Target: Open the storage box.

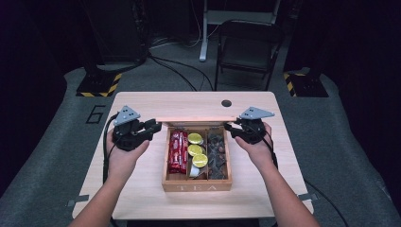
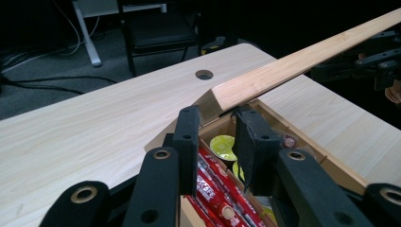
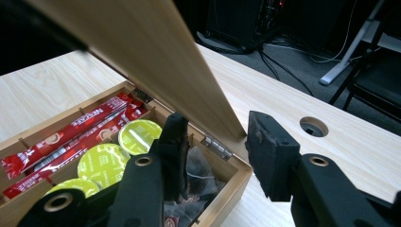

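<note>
Both grippers are spread wide, gripping nothing: left gripper [image 1: 153, 126] and right gripper [image 1: 230, 126] just bracket the side edges of the lid [image 1: 196, 120], probably to steady it. It stands up on its hinges at the back of the tea box [image 1: 196, 186], so the red sachets [image 1: 177, 151] and green pods [image 1: 196, 150] are reachable.

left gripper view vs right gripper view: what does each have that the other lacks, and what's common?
Left gripper view: the right tool, off at the far end of the raised lid. Right gripper view: the dark tea bags in the end compartment and a metal hinge on the box's back wall. Common: the lid, red sachets, green capsules and the table hole.
</note>
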